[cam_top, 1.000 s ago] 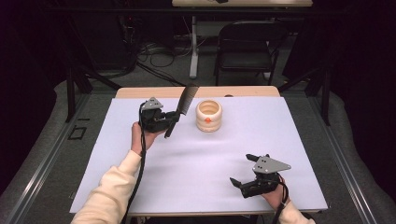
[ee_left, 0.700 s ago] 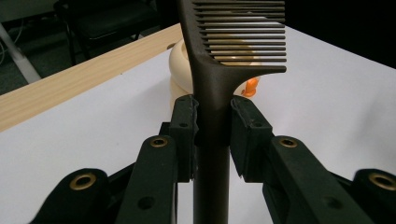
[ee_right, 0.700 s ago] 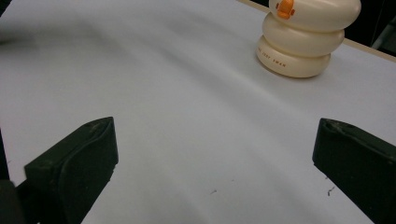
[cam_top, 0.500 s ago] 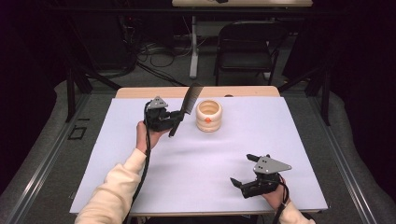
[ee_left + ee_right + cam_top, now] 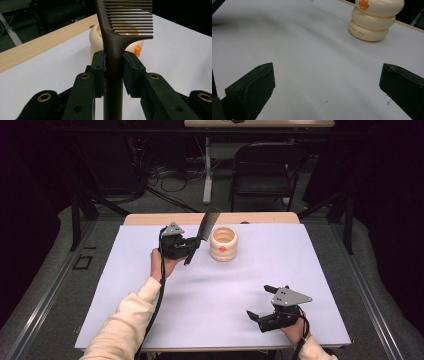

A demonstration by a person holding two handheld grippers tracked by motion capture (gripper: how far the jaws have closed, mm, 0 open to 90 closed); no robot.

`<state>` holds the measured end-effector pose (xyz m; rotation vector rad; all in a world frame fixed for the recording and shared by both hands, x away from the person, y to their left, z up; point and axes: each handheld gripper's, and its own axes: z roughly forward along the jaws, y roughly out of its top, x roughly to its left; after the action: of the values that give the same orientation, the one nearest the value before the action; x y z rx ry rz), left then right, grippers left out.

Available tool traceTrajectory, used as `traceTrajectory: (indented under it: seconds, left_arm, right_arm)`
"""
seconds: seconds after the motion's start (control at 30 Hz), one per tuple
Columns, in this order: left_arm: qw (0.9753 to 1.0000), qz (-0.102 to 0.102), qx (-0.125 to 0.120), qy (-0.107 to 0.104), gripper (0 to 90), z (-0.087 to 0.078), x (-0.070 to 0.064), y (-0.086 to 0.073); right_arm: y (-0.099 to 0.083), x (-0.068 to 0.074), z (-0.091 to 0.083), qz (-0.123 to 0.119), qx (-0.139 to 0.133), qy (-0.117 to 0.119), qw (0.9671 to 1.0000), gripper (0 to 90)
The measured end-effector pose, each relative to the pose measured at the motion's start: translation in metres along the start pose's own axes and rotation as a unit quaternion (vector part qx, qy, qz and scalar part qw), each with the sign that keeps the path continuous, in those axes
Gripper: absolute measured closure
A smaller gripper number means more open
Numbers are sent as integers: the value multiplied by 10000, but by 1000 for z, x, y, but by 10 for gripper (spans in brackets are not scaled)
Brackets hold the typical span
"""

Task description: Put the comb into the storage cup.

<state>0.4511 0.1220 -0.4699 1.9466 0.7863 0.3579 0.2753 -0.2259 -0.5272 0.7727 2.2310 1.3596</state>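
I hold the comb (image 5: 201, 236) in my left hand-held gripper (image 5: 186, 248), the two black jaws pinching its dark handle just below where the teeth begin. In the left gripper view the handle (image 5: 113, 82) runs straight up between the pads (image 5: 98, 72), and the teeth point off to the right across the cream pot (image 5: 96, 37) behind them. From above, the comb slants upward with its toothed end raised, just to the left of the pot (image 5: 223, 243) and reaching about level with the pot's rim; whether it touches the pot I cannot tell. The lower end of the handle pokes out below the jaws, above the worktop (image 5: 200, 310).

The pot is a cream, ribbed, ring-stacked piece with a small orange mark (image 5: 222, 248) on its near side, and it stands upright on the white worktop toward the far edge.

My right hand-held gripper (image 5: 263, 306) rests low over the worktop well apart from the pot, on the near right side of it. Its jaws are spread wide with nothing between them; in the right gripper view they frame bare white surface, with the pot (image 5: 373, 21) standing farther off, up and to the right.
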Motion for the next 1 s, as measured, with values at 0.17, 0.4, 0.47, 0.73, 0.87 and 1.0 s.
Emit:
traceTrajectory:
  seconds: [0.17, 0.4, 0.47, 0.73, 0.87, 1.0]
  left_arm:
    - [10000, 32, -52, 22, 723, 3, -2, 6]
    - [9999, 86, -60, -9, 724, 7, -5, 12]
    - [9999, 78, -76, -4, 723, 8, -4, 13]
    - [9999, 45, -117, 8, 724, 10, -3, 17]
    - [9999, 59, -139, 4, 724, 10, -3, 21]
    - [9999, 76, -150, -4, 724, 11, -5, 25]
  right_arm:
    - [0, 0, 0, 0, -2, 2, 10000, 0]
    - [0, 0, 0, 2, -11, 7, 10000, 0]
    - [0, 0, 0, 0, -7, 3, 10000, 0]
    - [0, 0, 0, 4, -9, 8, 10000, 0]
    - [0, 0, 0, 3, -5, 3, 10000, 0]
    - [0, 0, 0, 4, -7, 2, 10000, 0]
